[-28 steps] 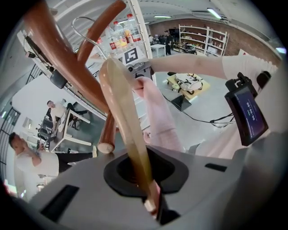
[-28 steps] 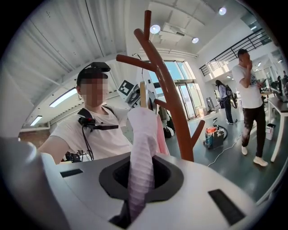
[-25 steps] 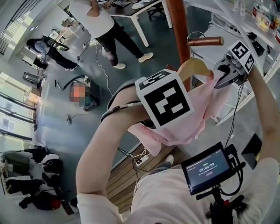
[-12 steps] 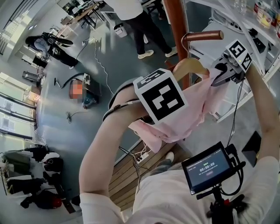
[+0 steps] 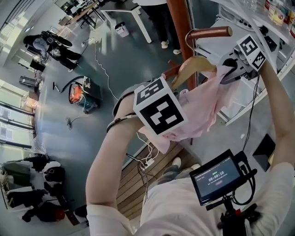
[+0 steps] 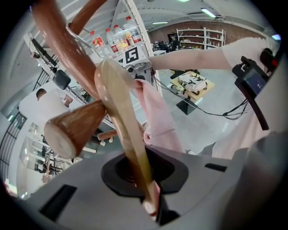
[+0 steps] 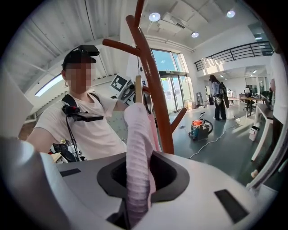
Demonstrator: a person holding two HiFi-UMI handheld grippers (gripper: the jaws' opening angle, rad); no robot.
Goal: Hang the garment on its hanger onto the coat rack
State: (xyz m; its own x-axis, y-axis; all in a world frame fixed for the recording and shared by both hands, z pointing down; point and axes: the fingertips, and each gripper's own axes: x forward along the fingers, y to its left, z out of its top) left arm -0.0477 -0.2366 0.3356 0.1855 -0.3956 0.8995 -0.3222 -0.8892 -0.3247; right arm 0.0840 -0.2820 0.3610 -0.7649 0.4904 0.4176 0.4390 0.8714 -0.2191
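Observation:
A pink garment [image 5: 203, 103] hangs on a wooden hanger [image 5: 194, 68] close to the brown coat rack pole [image 5: 179, 27]. The hanger's metal hook [image 5: 188, 39] sits at the base of a rack peg [image 5: 209, 33]; whether it rests on the peg I cannot tell. My left gripper [image 6: 150, 209] is shut on one hanger arm [image 6: 121, 121], just beside another peg [image 6: 74, 128]. At the garment's far shoulder my right gripper [image 5: 227, 76] has pink fabric [image 7: 137, 157] between its jaws, which are opening.
White shelving [image 5: 258, 23] with bottles stands right behind the rack. A vacuum-like machine [image 5: 82, 94] and cables lie on the grey floor at left. A monitor [image 5: 216, 177] is mounted on the person's chest. A white table [image 5: 133, 14] stands at the back.
The hanger with the garment has shifted slightly up and left beside the pole, both grippers with it. A person walking in the background has nearly left the view.

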